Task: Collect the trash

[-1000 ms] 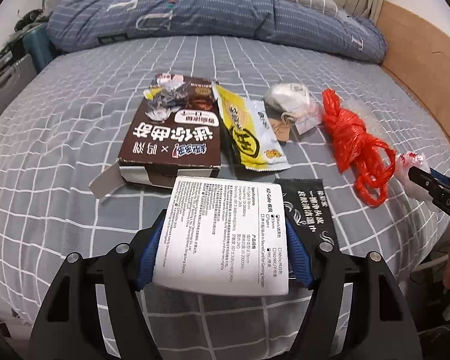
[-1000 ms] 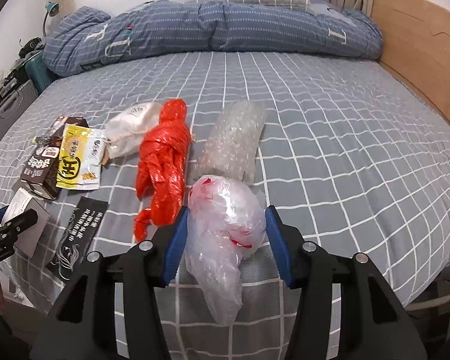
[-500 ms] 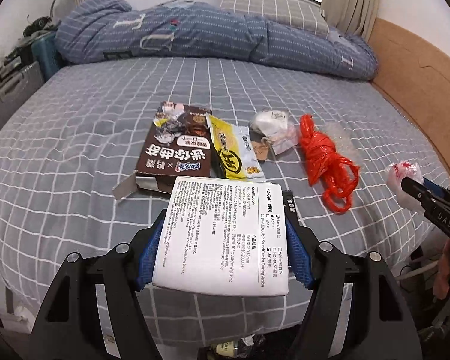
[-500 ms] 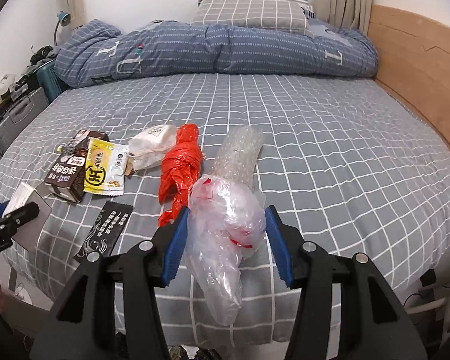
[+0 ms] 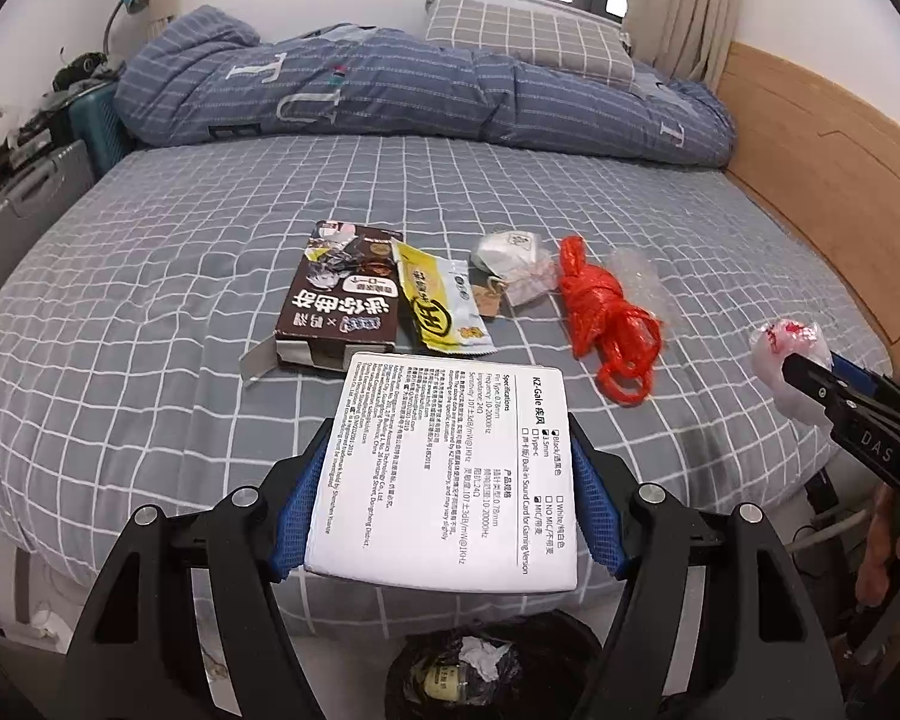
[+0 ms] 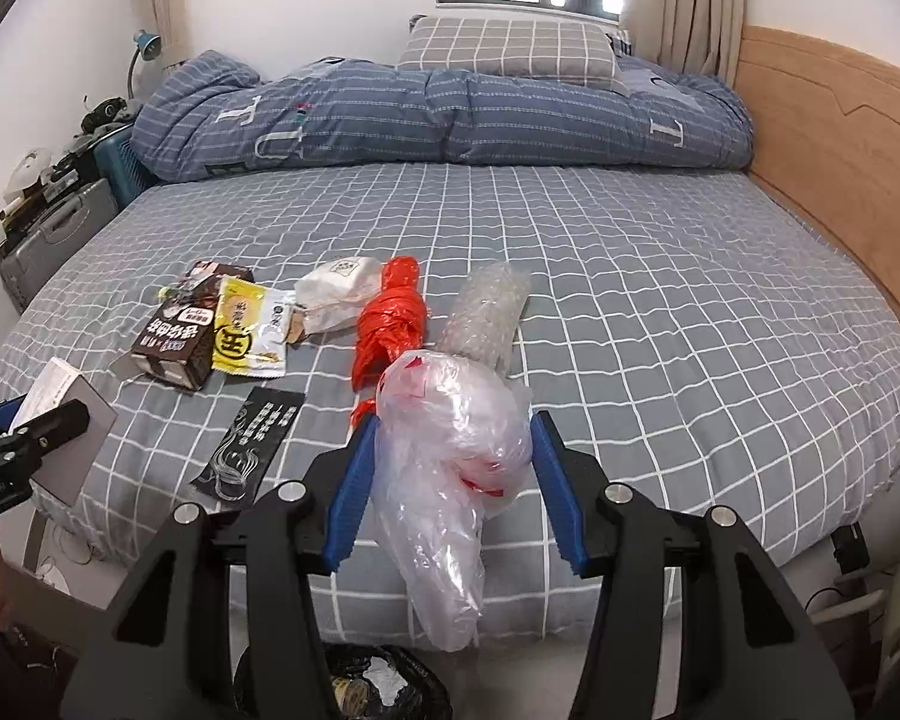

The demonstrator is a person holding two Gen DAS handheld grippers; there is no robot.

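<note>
My left gripper (image 5: 447,450) is shut on a white printed box (image 5: 450,468), held off the near edge of the bed. My right gripper (image 6: 453,438) is shut on a crumpled clear plastic bag with red marks (image 6: 450,450), which also shows in the left wrist view (image 5: 786,354). A black-lined trash bin (image 5: 486,666) sits on the floor below both grippers; it also shows in the right wrist view (image 6: 378,684). On the bed lie a brown snack box (image 5: 342,300), a yellow wrapper (image 5: 444,306), a white bag (image 5: 510,252), a red plastic bag (image 5: 606,312), bubble wrap (image 6: 486,312) and a black sachet (image 6: 252,438).
The grey checked bed (image 6: 660,300) has a folded blue duvet (image 6: 438,114) and a pillow (image 6: 510,48) at the far end. A wooden headboard (image 6: 840,138) runs along the right. A suitcase (image 6: 48,234) and clutter stand at the left.
Both grippers have pulled back from the bed and risen, each still holding its item. The trash bin has come into view below them.
</note>
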